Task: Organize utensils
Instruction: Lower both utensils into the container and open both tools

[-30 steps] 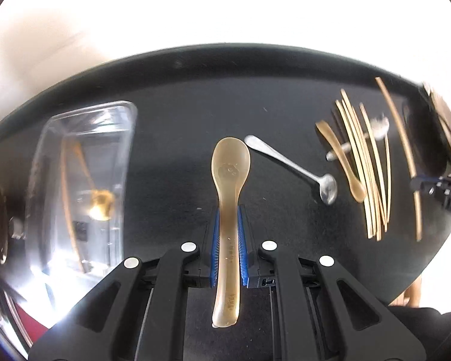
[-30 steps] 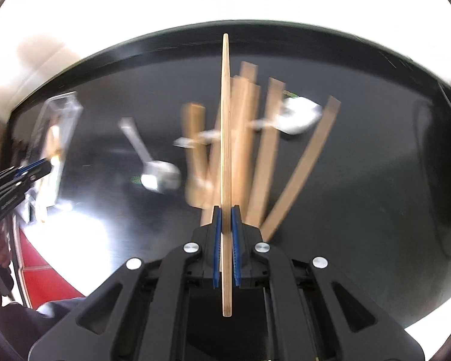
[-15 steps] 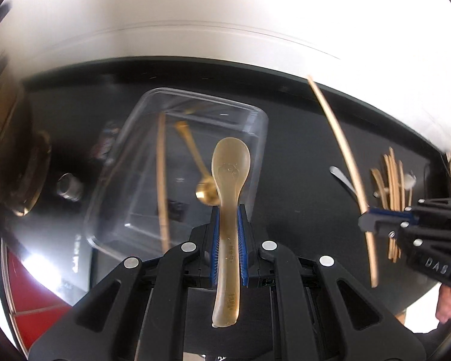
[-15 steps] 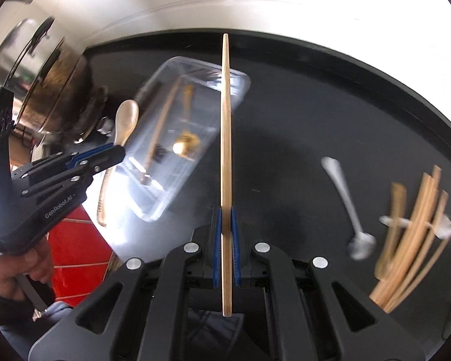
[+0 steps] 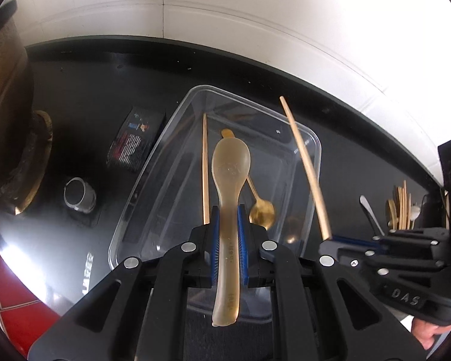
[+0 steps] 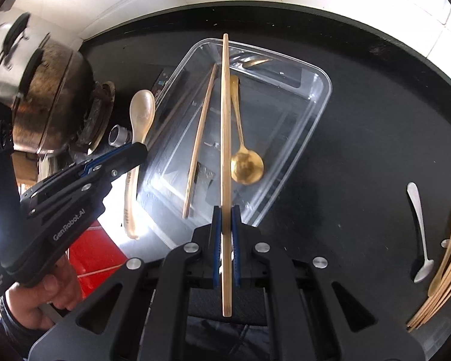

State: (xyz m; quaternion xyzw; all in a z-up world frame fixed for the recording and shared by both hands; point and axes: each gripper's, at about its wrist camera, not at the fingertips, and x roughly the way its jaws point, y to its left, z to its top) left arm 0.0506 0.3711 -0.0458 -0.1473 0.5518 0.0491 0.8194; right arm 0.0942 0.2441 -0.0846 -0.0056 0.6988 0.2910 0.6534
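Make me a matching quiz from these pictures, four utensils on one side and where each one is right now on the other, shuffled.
Utensils:
1. translucent beige plastic spoon
2. shiny gold metal spoon
3. silver metal spoon
4. long wooden chopstick

Places:
A. lying in the clear plastic container
B. clamped in the right tool
C. clamped in the left tool
D. lying on the black countertop

Pairs: 1-C, 2-A, 3-D, 4-B

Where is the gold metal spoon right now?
In the right wrist view, the gold metal spoon lies inside the clear plastic container, bowl toward the camera, right of the loose chopstick there.
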